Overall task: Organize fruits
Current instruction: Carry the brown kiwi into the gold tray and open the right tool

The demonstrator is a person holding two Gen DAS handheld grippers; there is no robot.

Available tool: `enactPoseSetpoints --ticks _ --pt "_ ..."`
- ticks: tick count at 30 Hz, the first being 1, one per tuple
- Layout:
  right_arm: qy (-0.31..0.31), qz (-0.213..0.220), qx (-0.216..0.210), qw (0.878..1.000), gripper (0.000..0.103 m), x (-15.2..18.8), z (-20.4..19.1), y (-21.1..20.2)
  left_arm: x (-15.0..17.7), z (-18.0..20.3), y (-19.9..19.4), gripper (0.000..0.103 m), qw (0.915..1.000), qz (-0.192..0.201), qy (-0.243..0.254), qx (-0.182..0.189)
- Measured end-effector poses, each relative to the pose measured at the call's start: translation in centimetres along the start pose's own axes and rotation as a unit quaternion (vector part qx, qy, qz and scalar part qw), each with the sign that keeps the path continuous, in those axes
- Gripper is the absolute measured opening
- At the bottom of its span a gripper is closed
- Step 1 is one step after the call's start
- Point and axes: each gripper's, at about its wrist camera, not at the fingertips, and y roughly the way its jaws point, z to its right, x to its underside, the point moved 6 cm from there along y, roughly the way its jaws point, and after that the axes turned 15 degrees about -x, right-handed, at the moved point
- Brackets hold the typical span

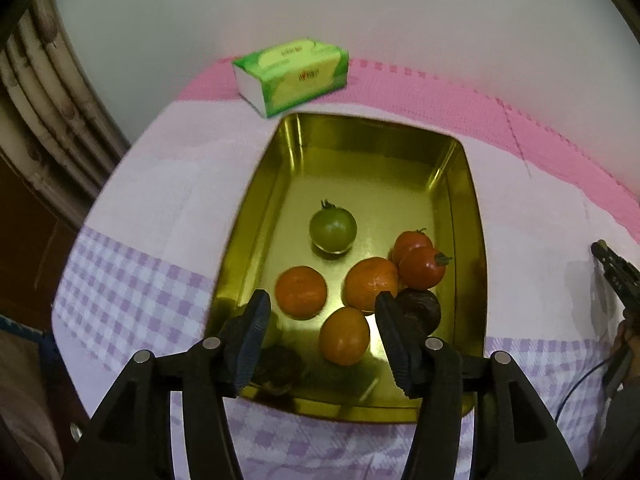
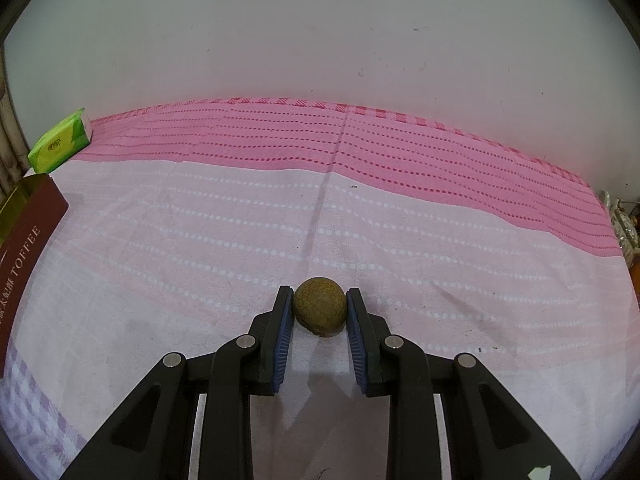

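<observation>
Pink-and-white cloth (image 2: 200, 240), right gripper (image 2: 319, 306) fingers clamping brown fruit (image 2: 319, 306), left gripper (image 1: 322, 308) fingers parted above tray (image 1: 478, 248)

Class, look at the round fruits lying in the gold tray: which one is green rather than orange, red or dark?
The green tomato, with its stalk on top, lying alone toward the far end of the gold tray; the other fruits cluster nearer the camera.

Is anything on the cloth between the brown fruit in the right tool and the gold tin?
Nothing visible. The right tool grips the brown fruit, and only bare cloth lies between it and the tin at far left.
</observation>
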Motion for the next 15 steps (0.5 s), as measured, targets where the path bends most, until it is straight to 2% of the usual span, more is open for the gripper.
enactPoseSetpoints --ticks 4,9,12,15 --pt "0.002 0.001 0.002 1.0 0.024 0.0 -0.1 -0.1 0.3 -1.4 -1.3 0.063 0.9995 0.026 -0.002 -0.016" --pt "0.021 0.003 -0.015 1.0 0.024 0.2 -1.3 -0.4 1.1 -3.2 -1.8 0.065 0.9989 0.037 -0.011 -0.028" --pt "0.018 0.013 -0.042 0.999 0.024 -0.1 -3.8 -1.4 1.8 -4.0 -1.7 0.065 0.9987 0.036 -0.021 -0.03" --pt "0.004 0.025 -0.089 0.996 0.024 -0.7 -8.0 -2.7 2.3 -4.7 -1.4 0.066 0.9985 0.035 -0.028 -0.032"
